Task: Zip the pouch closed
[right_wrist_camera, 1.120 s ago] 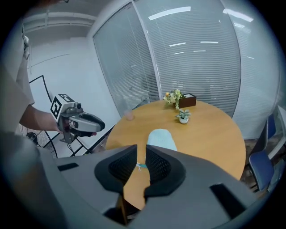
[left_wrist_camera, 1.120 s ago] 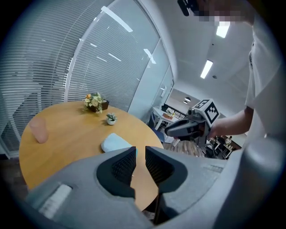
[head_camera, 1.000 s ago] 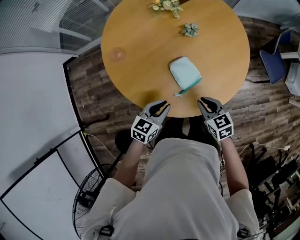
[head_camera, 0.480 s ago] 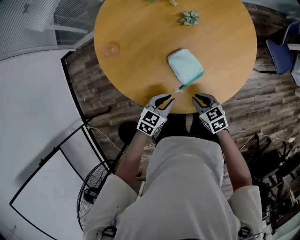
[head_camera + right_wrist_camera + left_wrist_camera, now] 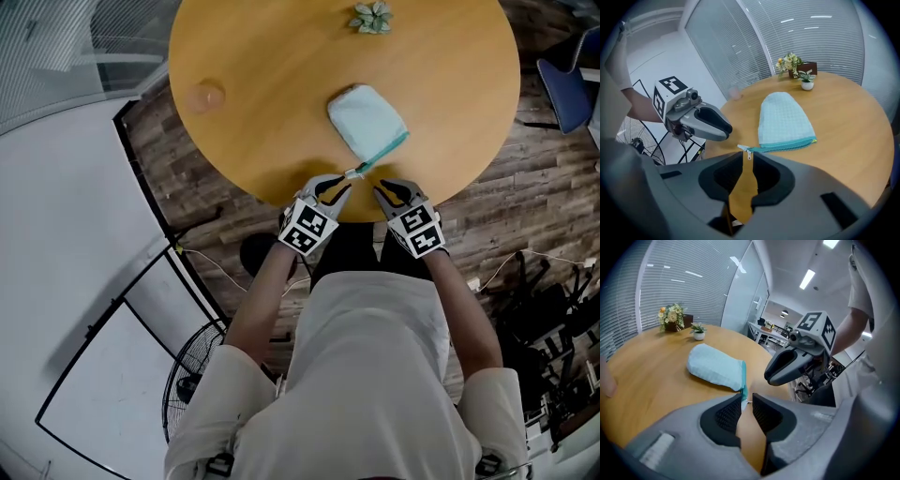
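Observation:
A pale blue pouch (image 5: 366, 120) lies on the round wooden table (image 5: 262, 112), its teal zipper (image 5: 386, 153) facing the near edge. The zipper's white end tab (image 5: 353, 173) sticks out toward me. My left gripper (image 5: 337, 187) hovers at the table edge, jaws narrowly open, the tab just beyond its tips (image 5: 746, 397). My right gripper (image 5: 387, 187) is beside it, open and holding nothing. In the right gripper view the zip pull (image 5: 748, 153) lies right at the tips of that gripper (image 5: 749, 162), with the pouch (image 5: 783, 119) behind it and the left gripper (image 5: 710, 124) to the left.
A small potted plant (image 5: 372, 17) and a flower arrangement (image 5: 788, 62) stand at the table's far side. A small clear cup (image 5: 203, 96) sits at the left. On the floor are a fan (image 5: 192, 394) and a blue chair (image 5: 572, 84).
Both grippers have moved forward over the table's near edge and closer together, ending at the pouch's zipper end. The pouch has not moved.

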{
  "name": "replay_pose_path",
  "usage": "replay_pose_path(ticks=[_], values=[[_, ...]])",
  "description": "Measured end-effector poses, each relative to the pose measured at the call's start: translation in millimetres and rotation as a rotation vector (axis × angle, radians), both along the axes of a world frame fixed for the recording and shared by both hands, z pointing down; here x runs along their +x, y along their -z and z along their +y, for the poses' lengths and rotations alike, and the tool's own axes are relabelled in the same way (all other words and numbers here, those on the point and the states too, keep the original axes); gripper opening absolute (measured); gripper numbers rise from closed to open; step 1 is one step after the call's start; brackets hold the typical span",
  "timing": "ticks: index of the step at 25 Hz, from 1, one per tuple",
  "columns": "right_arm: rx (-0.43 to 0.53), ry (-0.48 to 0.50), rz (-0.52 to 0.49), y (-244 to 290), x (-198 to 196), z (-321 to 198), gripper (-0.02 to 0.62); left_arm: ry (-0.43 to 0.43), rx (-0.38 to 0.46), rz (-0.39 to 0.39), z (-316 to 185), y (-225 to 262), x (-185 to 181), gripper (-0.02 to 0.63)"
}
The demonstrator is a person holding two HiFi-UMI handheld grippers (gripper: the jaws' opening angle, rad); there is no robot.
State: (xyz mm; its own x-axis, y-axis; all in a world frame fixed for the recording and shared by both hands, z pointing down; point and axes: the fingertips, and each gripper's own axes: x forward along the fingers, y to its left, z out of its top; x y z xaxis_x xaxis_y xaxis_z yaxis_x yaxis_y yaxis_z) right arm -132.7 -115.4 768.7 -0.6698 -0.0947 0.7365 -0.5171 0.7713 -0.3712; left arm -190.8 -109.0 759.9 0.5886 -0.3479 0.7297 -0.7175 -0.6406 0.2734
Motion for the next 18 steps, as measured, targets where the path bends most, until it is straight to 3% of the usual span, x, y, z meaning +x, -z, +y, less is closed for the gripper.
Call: replay_pose_path(ticks=[6,18], values=[[-0.005,0.024,0.003,-21.7,-11.6,6.0,0.072,-0.134,-0.011,-0.089,4.5,-31.2,4.3,0.074],[-0.034,0.029,0.013,-47.2,-19.8,8.9,0.075,-0.230,-0.016,-0.183,2.0,-65.0,9.7,0.074]])
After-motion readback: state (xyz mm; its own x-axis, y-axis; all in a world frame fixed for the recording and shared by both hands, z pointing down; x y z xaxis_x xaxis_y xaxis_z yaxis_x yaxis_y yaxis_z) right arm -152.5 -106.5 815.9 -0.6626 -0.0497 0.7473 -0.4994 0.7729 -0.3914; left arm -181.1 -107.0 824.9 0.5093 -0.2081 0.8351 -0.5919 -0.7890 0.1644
